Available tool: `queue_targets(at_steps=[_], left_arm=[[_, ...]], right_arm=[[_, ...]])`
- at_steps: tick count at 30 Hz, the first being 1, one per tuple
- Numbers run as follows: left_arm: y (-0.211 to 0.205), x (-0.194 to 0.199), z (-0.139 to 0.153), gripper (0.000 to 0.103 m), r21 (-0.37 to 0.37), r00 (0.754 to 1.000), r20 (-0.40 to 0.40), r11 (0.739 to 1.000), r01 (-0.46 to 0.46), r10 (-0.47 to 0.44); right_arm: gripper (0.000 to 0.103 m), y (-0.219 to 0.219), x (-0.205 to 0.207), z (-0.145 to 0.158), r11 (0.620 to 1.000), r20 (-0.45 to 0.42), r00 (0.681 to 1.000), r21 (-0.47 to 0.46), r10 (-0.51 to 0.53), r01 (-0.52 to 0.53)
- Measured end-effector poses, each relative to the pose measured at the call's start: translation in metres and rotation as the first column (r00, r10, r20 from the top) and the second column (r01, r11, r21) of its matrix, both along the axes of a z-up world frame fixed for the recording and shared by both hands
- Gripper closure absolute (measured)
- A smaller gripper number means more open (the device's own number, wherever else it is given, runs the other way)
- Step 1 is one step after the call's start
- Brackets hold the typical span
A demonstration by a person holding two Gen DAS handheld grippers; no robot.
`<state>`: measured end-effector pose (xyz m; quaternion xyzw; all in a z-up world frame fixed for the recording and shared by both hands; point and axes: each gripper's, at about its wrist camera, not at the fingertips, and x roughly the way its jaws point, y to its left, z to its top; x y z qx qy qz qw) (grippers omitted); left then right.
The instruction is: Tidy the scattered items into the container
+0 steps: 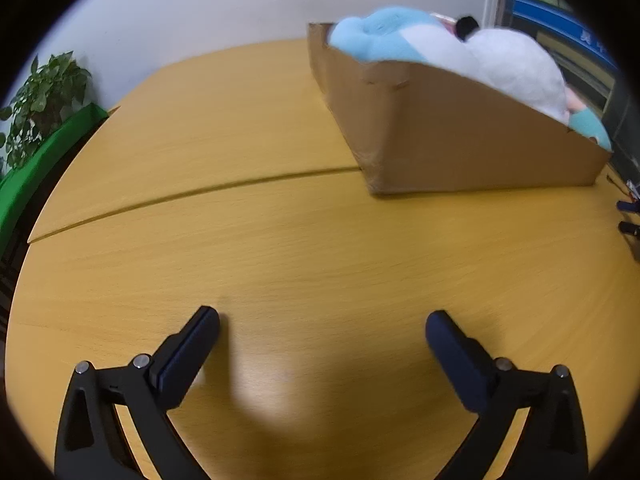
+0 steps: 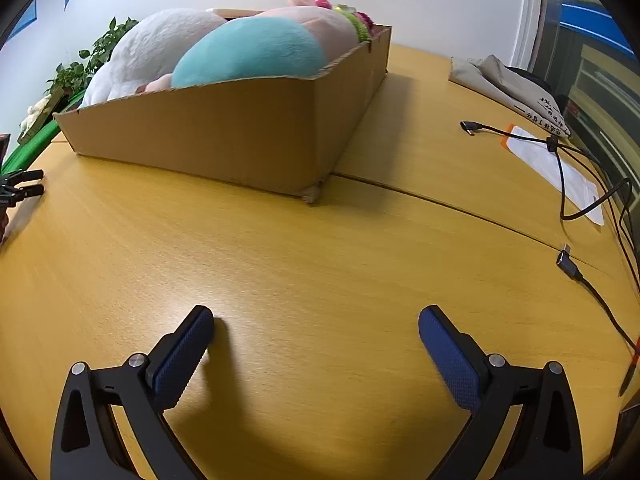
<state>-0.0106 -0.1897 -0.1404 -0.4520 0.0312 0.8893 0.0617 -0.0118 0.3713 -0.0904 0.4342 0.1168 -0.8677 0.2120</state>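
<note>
On the table (image 2: 320, 264), cardboard box (image 2: 224, 136) (plush-filled) runs lengthwise away.

Bare table (image 1: 280, 240) ahead; cardboard box (image 1: 460, 140) blocks beyond.

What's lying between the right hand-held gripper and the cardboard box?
Nothing: in the right wrist view only bare wooden table separates the right hand-held gripper from the cardboard box.

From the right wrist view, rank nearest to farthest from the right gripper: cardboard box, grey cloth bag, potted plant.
From the right gripper:
1. cardboard box, ahead, slightly left.
2. grey cloth bag, far right, past the box's near corner.
3. potted plant, far left, behind the box.
</note>
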Motion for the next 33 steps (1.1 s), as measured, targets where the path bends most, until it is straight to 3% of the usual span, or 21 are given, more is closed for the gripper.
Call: queue_targets(at_steps=[3,6,11,13,20,26,33], left_arm=[[-0.001,0.008,0.006,0.0,-0.002,0.999,0.0,0.999,0.052,-0.052],[0.002,0.021,0.008,0.0,-0.004,1.0,-0.002,1.0,0.031,-0.031],[0.006,0.03,0.012,0.0,-0.004,0.997,-0.003,0.997,0.074,-0.074],[0.008,0.031,0.012,0.0,-0.004,0.996,-0.004,0.996,0.091,-0.091],[0.008,0.029,0.016,0.0,-0.003,0.994,-0.004,0.994,0.106,-0.106],[0.006,0.032,0.019,0.0,-0.003,0.98,-0.002,0.98,0.2,-0.2],[0.012,0.036,0.022,0.0,-0.004,0.98,-0.002,0.98,0.199,-0.199]], right_arm=[[0.0,-0.002,0.0,0.0,1.0,-0.003,1.0,0.004,-0.003,0.003],[0.0,-0.003,-0.001,0.0,1.0,-0.003,1.0,0.004,-0.003,0.003],[0.0,-0.006,-0.005,0.0,1.0,0.021,1.0,0.017,0.02,-0.021],[0.0,-0.008,-0.009,0.001,0.998,0.048,0.998,0.031,0.046,-0.047],[0.0,0.001,-0.007,-0.002,0.99,-0.003,0.99,0.006,0.143,-0.143],[0.0,0.005,-0.007,-0.003,0.972,-0.001,0.972,0.008,0.233,-0.233],[0.0,0.002,0.002,-0.004,0.945,-0.001,0.946,0.004,0.326,-0.326]])
